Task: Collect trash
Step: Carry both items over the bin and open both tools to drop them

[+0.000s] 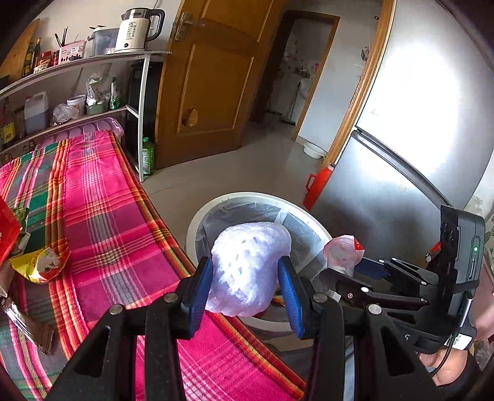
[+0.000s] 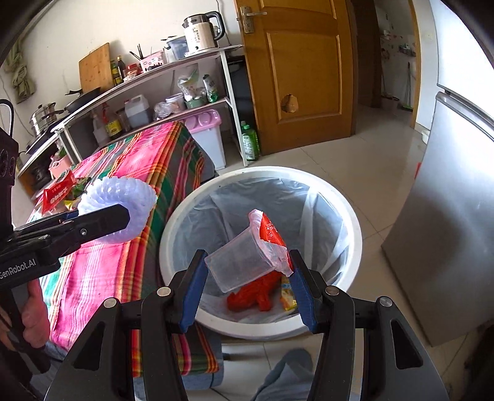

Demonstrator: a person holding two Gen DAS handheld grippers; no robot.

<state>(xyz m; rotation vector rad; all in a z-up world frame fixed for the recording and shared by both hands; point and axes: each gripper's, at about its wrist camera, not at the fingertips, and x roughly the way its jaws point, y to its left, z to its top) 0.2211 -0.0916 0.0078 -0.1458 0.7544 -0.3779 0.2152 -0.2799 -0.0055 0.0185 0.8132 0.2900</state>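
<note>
My left gripper [image 1: 247, 287] is shut on a white foam fruit net [image 1: 247, 268], held over the table's edge beside the white trash bin [image 1: 197, 222]. From the right wrist view the same foam net [image 2: 123, 209] hangs over the plaid cloth, left of the bin [image 2: 355, 240]. My right gripper [image 2: 247, 283] is shut on a clear plastic cup [image 2: 240, 259] with a torn red-and-white lid, held above the bin's opening. The cup [image 1: 339, 253] also shows in the left wrist view. Red wrapping [image 2: 253, 296] and a yellow packet [image 2: 287, 293] lie at the bottom of the lined bin.
A table with a pink plaid cloth [image 1: 102, 209] carries a yellow snack bag [image 1: 43, 262], a red packet [image 2: 58, 191] and a brown wrapper [image 1: 27, 327]. A silver fridge [image 1: 401, 154] stands right of the bin. Shelves with a kettle [image 1: 139, 27] and a wooden door [image 1: 216, 80] stand behind.
</note>
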